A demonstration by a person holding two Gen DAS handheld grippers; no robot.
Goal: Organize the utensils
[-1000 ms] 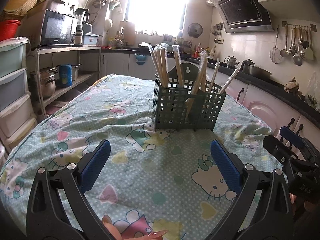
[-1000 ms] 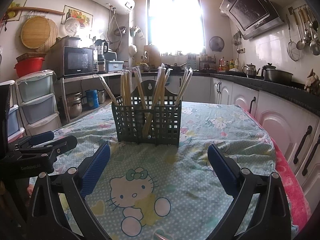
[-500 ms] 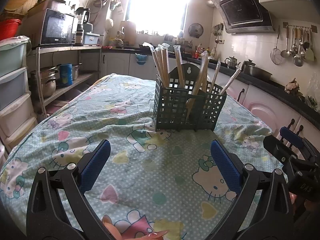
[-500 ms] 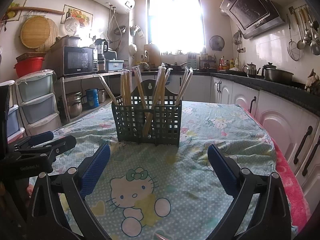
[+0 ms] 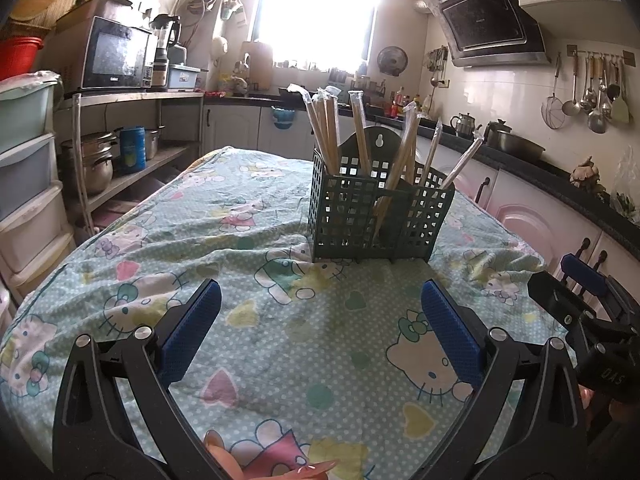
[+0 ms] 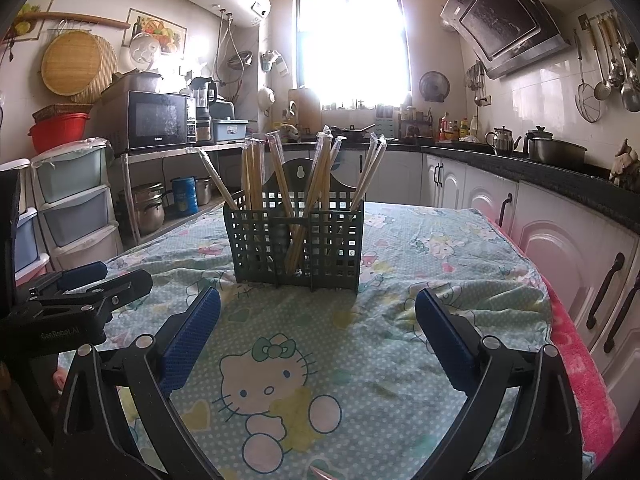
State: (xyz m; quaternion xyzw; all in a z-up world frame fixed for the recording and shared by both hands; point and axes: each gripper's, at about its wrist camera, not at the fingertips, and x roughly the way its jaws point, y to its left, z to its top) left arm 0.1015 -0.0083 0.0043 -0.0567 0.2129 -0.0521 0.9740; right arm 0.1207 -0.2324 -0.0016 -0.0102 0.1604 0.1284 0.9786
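Green lattice caddy [image 5: 380, 216], upright on cloth-covered tabletop [image 5: 280, 320], at 12 o'clock from both tongs. Contents: wrapped chopsticks [image 5: 324, 128], standing and leaning across its compartments. Left tongs [image 5: 320, 328]: spread apart, empty. Right tongs [image 6: 318, 328]: spread apart, empty, well short of caddy.

Left tool [image 5: 320, 320] jaws spread wide, nothing between the blue pads [image 5: 190, 330], held low and level above the counter. Right tool [image 6: 318, 318] same: jaws wide apart, blue pads [image 6: 444, 340] bare, level, pointing forward. Both sit side by side, apart, not touching. Each shows at the edge of the other's view. A fingertip [image 5: 224, 446] peeks under the left tool.
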